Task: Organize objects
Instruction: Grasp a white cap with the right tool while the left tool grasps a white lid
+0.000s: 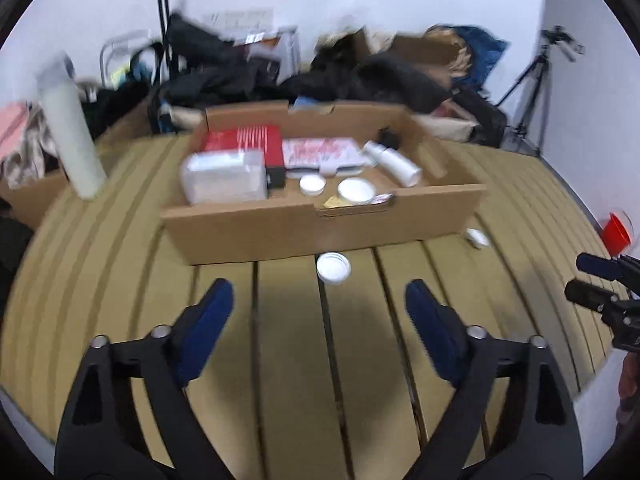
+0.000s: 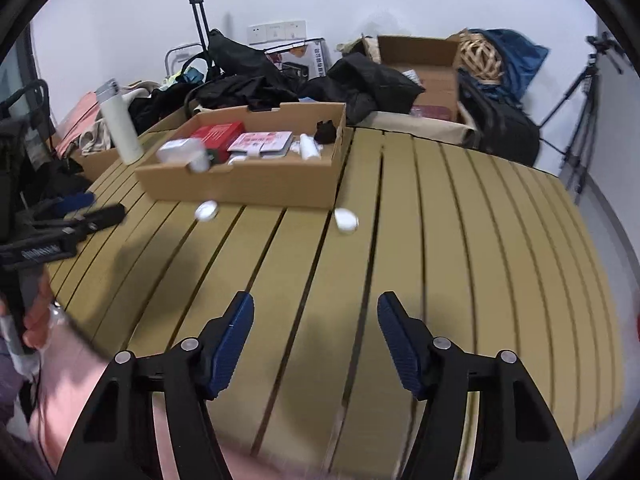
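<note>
My left gripper (image 1: 320,308) hangs over the slatted desk (image 1: 288,360) with its jaws spread wide and nothing between them; my right gripper (image 2: 316,320) is likewise wide open and empty. Just ahead of my left jaws a small white jar (image 1: 333,267) sits upright on the desk, close to the front wall of the cardboard tray (image 1: 320,232); a second white jar (image 1: 478,237) lies off the tray's right corner. Only my left view looks down into the tray, showing two round white tins (image 1: 356,191) behind the front wall and a white bottle (image 1: 394,163) lying on its side, its long axis running from far left to near right. My right view shows the same bottle end-on and, farther back, a tall white flask (image 2: 120,124) standing upright left of the tray, and wall sockets (image 2: 276,32).
</note>
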A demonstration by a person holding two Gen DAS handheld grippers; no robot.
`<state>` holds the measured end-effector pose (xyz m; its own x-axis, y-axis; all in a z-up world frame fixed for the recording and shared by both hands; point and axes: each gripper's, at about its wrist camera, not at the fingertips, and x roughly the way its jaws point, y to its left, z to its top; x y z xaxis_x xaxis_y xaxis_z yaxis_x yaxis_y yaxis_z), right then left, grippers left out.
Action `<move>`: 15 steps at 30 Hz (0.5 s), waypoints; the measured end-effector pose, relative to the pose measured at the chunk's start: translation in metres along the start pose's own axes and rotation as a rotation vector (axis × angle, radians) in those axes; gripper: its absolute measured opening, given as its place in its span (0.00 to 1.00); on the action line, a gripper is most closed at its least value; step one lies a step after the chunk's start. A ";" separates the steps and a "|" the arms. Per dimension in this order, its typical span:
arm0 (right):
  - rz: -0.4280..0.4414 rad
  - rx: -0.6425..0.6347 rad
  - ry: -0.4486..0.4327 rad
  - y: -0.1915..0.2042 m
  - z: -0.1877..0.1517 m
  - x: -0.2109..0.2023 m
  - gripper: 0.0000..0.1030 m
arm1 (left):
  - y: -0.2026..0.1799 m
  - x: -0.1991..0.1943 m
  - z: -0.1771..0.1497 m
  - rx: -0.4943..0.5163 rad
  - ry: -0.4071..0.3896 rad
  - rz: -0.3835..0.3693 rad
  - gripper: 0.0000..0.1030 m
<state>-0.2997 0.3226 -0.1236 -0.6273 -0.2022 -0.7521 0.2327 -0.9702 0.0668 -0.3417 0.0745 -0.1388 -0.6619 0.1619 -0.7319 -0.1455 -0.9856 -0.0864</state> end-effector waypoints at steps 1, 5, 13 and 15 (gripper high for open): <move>0.018 0.001 0.003 -0.006 0.011 0.019 0.62 | 0.001 0.014 0.003 -0.018 0.019 0.001 0.68; 0.017 -0.011 0.048 -0.017 0.040 0.083 0.52 | -0.004 0.051 0.004 -0.022 0.039 0.015 0.60; -0.019 -0.016 0.109 -0.023 0.042 0.144 0.36 | -0.009 0.074 0.000 0.016 0.075 -0.017 0.44; 0.000 0.000 0.100 -0.026 0.041 0.144 0.29 | -0.009 0.074 0.000 0.016 0.067 -0.005 0.32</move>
<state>-0.4266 0.3137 -0.2063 -0.5498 -0.1882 -0.8138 0.2325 -0.9703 0.0672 -0.3894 0.0956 -0.1928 -0.6102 0.1630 -0.7753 -0.1614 -0.9837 -0.0798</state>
